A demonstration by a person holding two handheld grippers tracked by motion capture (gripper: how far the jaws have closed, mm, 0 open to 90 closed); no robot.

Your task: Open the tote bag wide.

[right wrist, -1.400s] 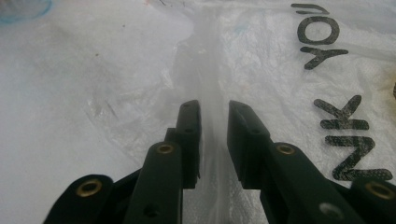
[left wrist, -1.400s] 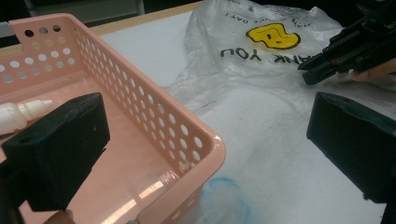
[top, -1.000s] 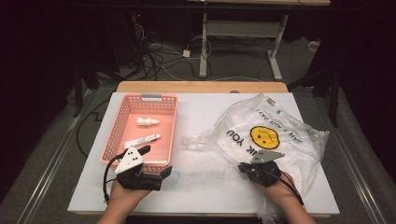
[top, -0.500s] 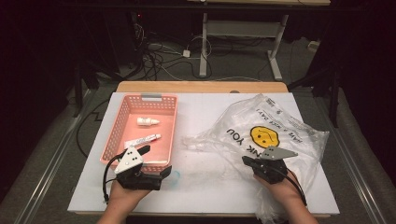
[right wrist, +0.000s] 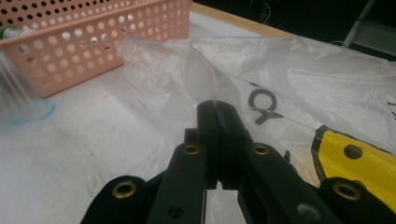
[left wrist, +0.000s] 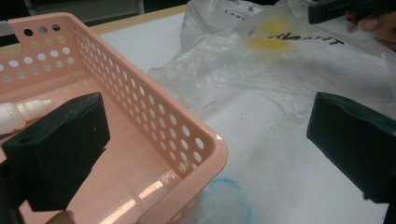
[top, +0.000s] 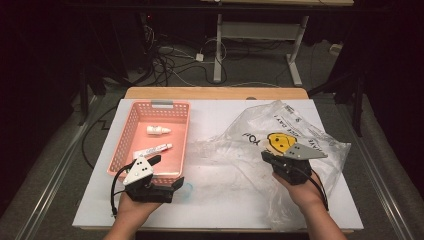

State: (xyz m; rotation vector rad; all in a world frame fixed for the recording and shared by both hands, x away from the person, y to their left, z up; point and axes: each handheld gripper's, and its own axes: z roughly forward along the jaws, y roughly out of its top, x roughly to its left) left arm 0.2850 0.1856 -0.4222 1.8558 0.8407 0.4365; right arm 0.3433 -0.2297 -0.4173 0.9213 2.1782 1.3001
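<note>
A clear plastic bag (top: 260, 125) with a yellow smiley face lies crumpled on the right half of the white board. My right gripper (top: 265, 156) is shut on a fold of its film and holds that fold off the board; in the right gripper view the jaws (right wrist: 216, 107) pinch a peak of the bag (right wrist: 303, 79). A pink perforated basket (top: 125, 135) at the left holds a white dropper bottle (top: 157, 130) and a small tube (top: 152, 149). My left gripper (top: 167, 171) stands open at the basket's near right corner (left wrist: 154, 98), straddling it, with the bottle (left wrist: 18, 114) beyond one jaw.
A faint blue ring (top: 186, 190) marks the white board (top: 220, 200) just right of the basket's near corner. A wooden strip (top: 215, 93) edges the far side. Cables and desk legs (top: 218, 50) stand on the dark floor behind.
My right gripper has risen with the pinched fold, pulling the bag's near part up off the board. The left gripper and the basket have stayed put.
</note>
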